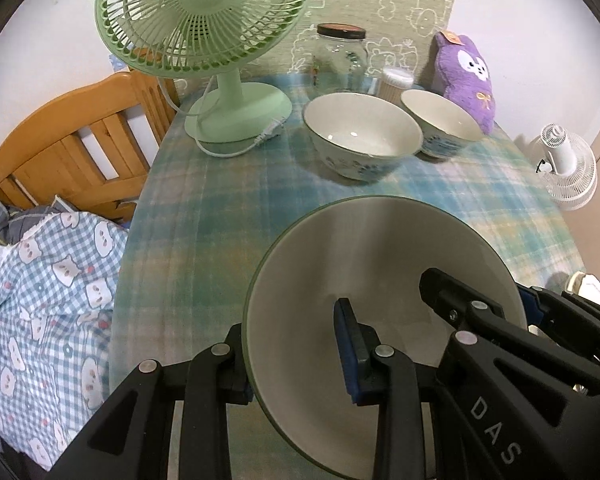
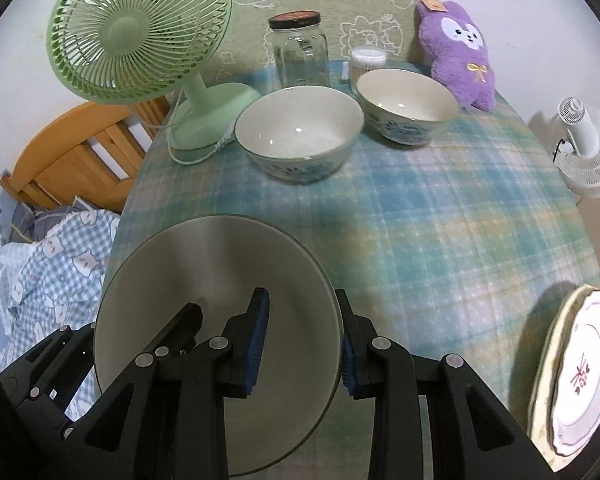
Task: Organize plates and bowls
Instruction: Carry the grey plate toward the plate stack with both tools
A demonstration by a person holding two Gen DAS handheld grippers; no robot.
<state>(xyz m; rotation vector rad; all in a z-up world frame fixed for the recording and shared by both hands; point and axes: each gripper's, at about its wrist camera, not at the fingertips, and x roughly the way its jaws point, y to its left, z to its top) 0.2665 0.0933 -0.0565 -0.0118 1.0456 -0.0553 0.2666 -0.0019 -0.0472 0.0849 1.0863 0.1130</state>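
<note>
A large cream bowl with a green rim (image 1: 380, 272) (image 2: 204, 280) is held above the checked table between both grippers. My left gripper (image 1: 296, 348) straddles its left rim, one finger inside and one outside. My right gripper (image 2: 302, 344) straddles its right rim the same way; its tip shows in the left wrist view (image 1: 444, 288). Whether the pads press the rim is unclear. Two cream bowls with blue flowers stand at the back: a bigger one (image 1: 360, 136) (image 2: 300, 132) and a smaller one (image 1: 440, 124) (image 2: 406, 104). A stack of plates (image 2: 572, 376) lies at the front right.
A green desk fan (image 1: 204, 32) (image 2: 140, 40) stands back left with its cord on the cloth. A glass jar (image 1: 340, 60) (image 2: 300, 48), a cotton swab tub (image 2: 368, 62) and a purple plush (image 1: 466, 76) (image 2: 456, 52) line the back. A bed (image 1: 40, 280) lies left, a white fan (image 2: 584, 148) right.
</note>
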